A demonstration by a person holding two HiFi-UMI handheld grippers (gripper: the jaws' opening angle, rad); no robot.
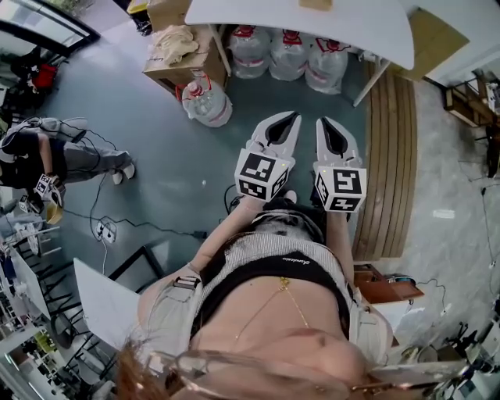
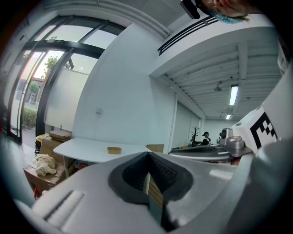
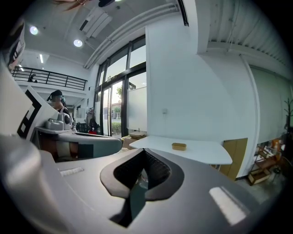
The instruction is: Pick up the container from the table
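A small tan container (image 2: 114, 150) lies on the white table (image 2: 87, 148) some way ahead, with nothing near it. It shows again as the container (image 3: 179, 146) on the table (image 3: 201, 151) in the right gripper view, and only just at the top edge of the head view (image 1: 316, 4). My left gripper (image 1: 291, 119) and right gripper (image 1: 323, 125) are held side by side in front of the person's body, well short of the table (image 1: 297, 27). Both are shut and hold nothing: left gripper (image 2: 149, 157), right gripper (image 3: 144, 155).
Several large water bottles (image 1: 289, 53) stand under the table and one more (image 1: 208, 101) on the floor. At the table's left is a cardboard box (image 1: 183, 55) with cloth on it. A wooden board (image 1: 391, 156) lies on the right. A person (image 1: 47, 156) sits at far left among cables.
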